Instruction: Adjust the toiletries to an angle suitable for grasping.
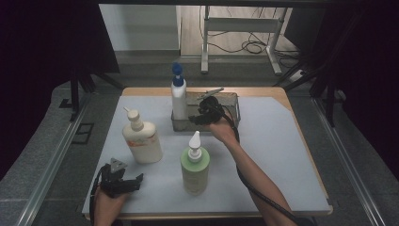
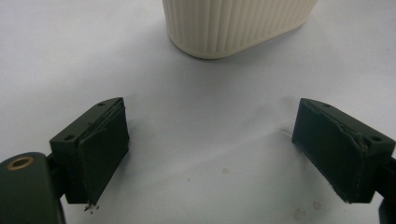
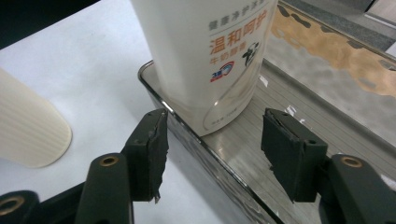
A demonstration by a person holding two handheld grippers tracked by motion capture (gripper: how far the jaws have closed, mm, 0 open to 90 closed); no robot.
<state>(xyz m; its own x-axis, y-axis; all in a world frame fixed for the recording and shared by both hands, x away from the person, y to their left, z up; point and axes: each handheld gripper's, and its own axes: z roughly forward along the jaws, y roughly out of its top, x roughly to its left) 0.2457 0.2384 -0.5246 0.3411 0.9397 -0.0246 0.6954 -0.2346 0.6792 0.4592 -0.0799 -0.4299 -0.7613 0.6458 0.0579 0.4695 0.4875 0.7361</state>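
1. White bottle (image 3: 205, 56) stands in the metal tray (image 1: 235, 100), its left end.
2. Right tool (image 3: 212, 149) gapes empty just before it.
3. Cream bottle (image 1: 142, 141) and green bottle (image 1: 195, 165) wait outside the tray; left tool (image 2: 210, 149) open, empty.

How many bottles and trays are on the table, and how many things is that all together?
Pump bottles: 3 - white bottle with blue pump, cream ribbed bottle, green bottle with white pump
Metal trays: 1 - shiny steel tray, with the blue-pump bottle standing in it
Total: 4
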